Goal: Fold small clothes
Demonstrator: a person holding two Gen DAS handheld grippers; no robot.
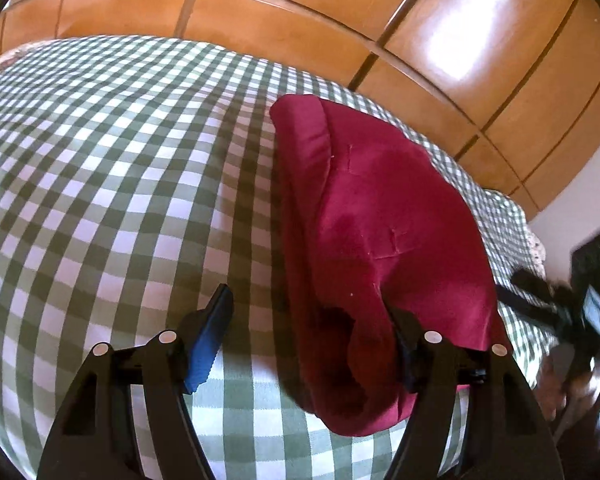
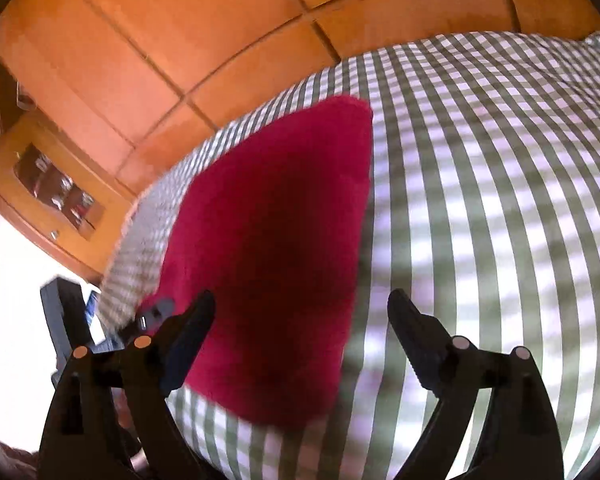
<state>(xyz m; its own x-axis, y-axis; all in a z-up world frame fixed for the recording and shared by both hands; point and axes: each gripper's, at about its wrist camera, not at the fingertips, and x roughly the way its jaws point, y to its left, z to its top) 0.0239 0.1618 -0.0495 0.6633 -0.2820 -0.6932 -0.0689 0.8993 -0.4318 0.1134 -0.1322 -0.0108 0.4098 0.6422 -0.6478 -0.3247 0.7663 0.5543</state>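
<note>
Folding was the step in hand, as I judged it: the dark red garment [image 1: 384, 240] lay on the green-and-white checked bedspread [image 1: 112, 168], already doubled into a long, thick bundle with a rolled edge along its far left side.

Left gripper [image 1: 308, 328]: jaws stood apart. The blue-padded left finger hung over bare bedspread; the right finger sat against the near end of the garment, with a loose fold of cloth bulging between the two. The pads were not pressing on it.

Right gripper [image 2: 302, 316], from its own wrist view: jaws wide apart, nothing clamped. The garment's near edge lay below and between the fingers, the left finger over red cloth, the right finger over bedspread. That view was motion-blurred, so I could not tell whether either finger touched the fabric.

Next move, by my reckoning: each gripper needed to close on a near corner or edge of the garment, catching every layer, then carry it over toward the far end for another fold. The thick plush cloth looked likely to slip or bunch if pinched shallowly.

Containers: none on the bedspread. A glass-fronted wooden cabinet [image 2: 56, 192] stood beyond the bed; small items showed behind the glass, too blurred to name.
</note>
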